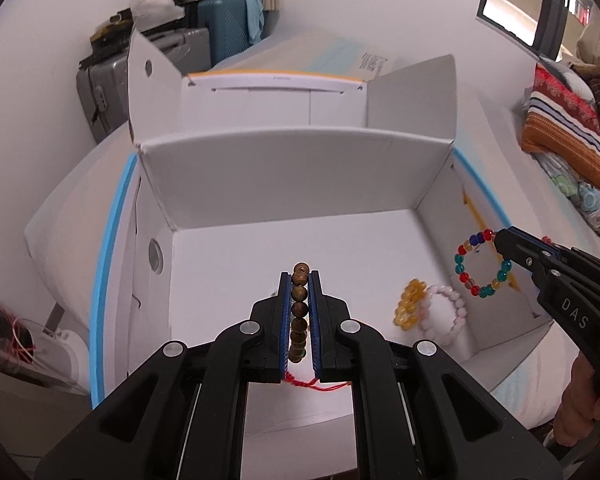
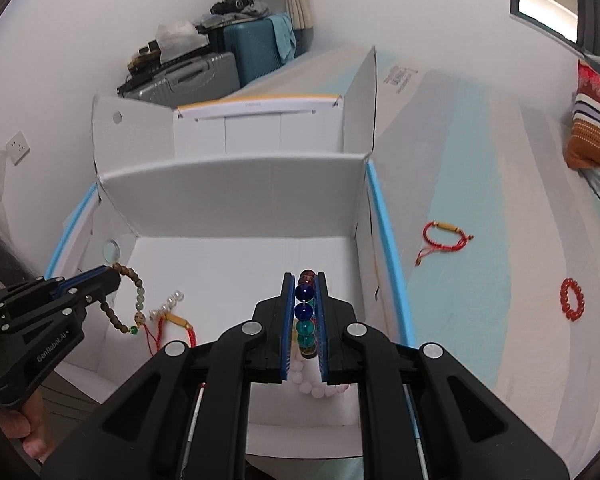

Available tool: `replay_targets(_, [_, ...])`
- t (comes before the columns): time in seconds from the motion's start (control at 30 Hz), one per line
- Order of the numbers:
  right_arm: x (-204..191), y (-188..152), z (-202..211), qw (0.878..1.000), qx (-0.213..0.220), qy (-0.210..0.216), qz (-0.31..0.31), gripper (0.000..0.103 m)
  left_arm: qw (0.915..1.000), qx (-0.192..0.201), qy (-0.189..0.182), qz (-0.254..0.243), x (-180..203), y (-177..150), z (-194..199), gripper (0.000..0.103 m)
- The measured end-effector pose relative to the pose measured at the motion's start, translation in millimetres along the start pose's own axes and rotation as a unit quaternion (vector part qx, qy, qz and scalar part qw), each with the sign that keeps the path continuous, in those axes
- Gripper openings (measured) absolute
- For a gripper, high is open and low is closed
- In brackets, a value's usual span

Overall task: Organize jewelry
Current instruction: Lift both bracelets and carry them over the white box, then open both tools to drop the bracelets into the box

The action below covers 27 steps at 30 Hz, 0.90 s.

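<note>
Left wrist view: I'm clamping the left gripper [image 1: 300, 276] tight on the wooden bead bracelet [image 1: 299, 312] over the white box [image 1: 300, 168]. Meanwhile I'm pinching the colored glass bracelet [image 2: 306, 312] in the right gripper [image 2: 305, 278].

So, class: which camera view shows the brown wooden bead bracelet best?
The right wrist view: the wooden bead bracelet hangs as an open loop from the left gripper, over the white box. The left wrist view shows only a bead column clamped edge-on.

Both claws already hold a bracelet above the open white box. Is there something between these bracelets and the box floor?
Nothing visible blocks them. The wooden bead bracelet and the multicoloured bead bracelet hang over the open white box; bare floor lies ahead, beside the yellow bracelet and pink bracelet.
</note>
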State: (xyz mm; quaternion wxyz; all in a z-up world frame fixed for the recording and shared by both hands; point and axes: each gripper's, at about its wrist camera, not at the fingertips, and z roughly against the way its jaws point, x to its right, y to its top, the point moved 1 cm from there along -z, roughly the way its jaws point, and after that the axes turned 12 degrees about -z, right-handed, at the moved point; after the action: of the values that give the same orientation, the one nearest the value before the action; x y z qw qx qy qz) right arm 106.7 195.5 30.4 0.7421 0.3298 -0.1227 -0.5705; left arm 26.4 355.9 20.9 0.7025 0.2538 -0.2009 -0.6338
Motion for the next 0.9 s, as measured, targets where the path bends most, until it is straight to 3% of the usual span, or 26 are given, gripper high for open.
replay_targets(0.27, [0.9,-13.5,-25.4,1.000,-0.030,-0.010,0.000,0.009,0.9995,-0.019,0.027,0.004,-5.5,-8.0,-15.5,0.008])
replay_targets(0.63, [2.9,-18.2,-33.4,0.999,-0.041,-0.018,0.003,0.010,0.9995,-0.020,0.016,0.017,-8.3,-9.6,-18.5,0.008])
replay_targets(0.73, [2.0,-16.9,-28.6,0.999,-0.037,-0.016,0.005,0.011,0.9995,-0.015,0.015,0.022,-8.4,-8.7,-15.0,0.015])
replay_targets(0.77, [1.5,-16.4,-27.4,0.999,-0.039,-0.012,0.006,0.014,0.9995,-0.015,0.016,0.023,-8.1,-8.0,-14.0,0.022])
replay_targets(0.83, [1.6,-14.9,-20.9,0.999,-0.033,-0.008,0.006,0.031,0.9994,-0.010,0.018,0.027,-7.9,-7.3,-9.9,0.034])
replay_targets(0.87, [2.7,-14.1,-15.4,1.000,-0.022,-0.008,0.004,0.044,0.9994,-0.008,0.019,0.029,-7.7,-7.0,-7.6,0.045])
replay_targets(0.9, [4.0,-12.9,-11.0,1.000,-0.015,-0.008,0.004,0.049,0.9993,-0.005,0.022,0.030,-7.3,-6.3,-5.1,0.057])
